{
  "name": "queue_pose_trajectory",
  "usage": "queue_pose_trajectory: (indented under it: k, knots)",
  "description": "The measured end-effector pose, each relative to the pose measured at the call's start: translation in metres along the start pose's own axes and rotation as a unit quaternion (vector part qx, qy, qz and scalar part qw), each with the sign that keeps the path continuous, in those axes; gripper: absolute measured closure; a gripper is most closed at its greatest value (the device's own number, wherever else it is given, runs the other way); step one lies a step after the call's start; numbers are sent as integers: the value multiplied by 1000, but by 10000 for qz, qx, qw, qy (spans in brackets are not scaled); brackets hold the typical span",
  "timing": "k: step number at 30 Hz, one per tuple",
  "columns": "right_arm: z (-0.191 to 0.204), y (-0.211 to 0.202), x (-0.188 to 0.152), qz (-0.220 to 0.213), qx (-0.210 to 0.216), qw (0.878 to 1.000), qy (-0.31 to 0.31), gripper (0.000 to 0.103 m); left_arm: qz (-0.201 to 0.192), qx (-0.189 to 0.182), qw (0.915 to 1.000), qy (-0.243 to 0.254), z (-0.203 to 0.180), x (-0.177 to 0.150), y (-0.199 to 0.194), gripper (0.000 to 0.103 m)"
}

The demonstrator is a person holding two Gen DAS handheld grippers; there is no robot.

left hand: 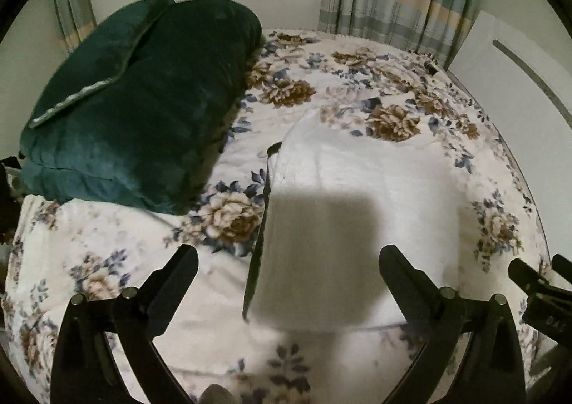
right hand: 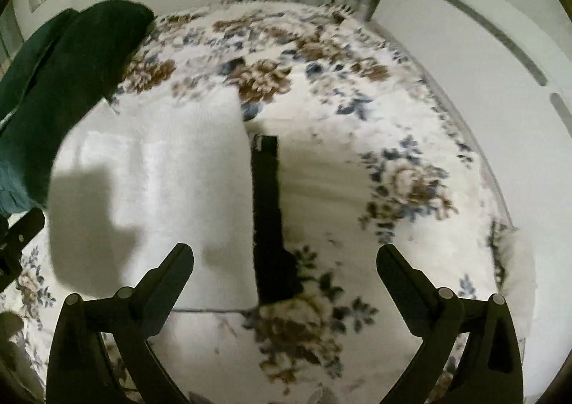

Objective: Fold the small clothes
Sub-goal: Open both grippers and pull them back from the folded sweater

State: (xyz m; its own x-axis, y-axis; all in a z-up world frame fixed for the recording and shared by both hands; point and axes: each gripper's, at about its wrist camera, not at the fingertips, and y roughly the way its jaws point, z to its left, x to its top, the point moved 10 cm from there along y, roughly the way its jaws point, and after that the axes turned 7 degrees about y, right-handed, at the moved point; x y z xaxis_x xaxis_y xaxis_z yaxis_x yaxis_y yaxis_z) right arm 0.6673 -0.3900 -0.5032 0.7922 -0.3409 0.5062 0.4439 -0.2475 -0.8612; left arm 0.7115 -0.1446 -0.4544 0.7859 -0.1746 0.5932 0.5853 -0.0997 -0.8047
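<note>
Left wrist view: the left gripper [left hand: 287,261] hangs with its jaws spread wide and nothing between them, just above the near end of the white garment [left hand: 357,182], which lies flat on the floral bedspread [left hand: 107,261]. The cloth reaches ahead and a little to the right of the claw; a dark strip [left hand: 262,225] runs along its left edge. A green pillow [left hand: 143,96] sits off to the left, apart from it. This looks like the pause before a fold — the next move calls for lowering onto a near corner and pinching it

Right wrist view: the right gripper [right hand: 286,261] is likewise wide and empty. Here the white garment [right hand: 161,168] lies ahead and left, the dark strip [right hand: 268,211] straight ahead between the fingers — this claw would need the strip side's near corner
</note>
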Motion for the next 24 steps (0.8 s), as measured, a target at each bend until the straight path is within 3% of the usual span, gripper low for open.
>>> queue_pose_trajectory:
  k: [7,19,24]
  knots:
    - [-19,-118,-11,-383,-32,9992,-66,0,-278,190,9994,61,-13,-4,-106,0]
    - [-62,-368,-54,-1299,160,9914,-70,0,-946,202,9953,-14,-41,-30,-329,0]
    - [-73,-449,-79,-1539,347,9874,-85,0,-1122,186,9935,45,-50,-46,-391,0]
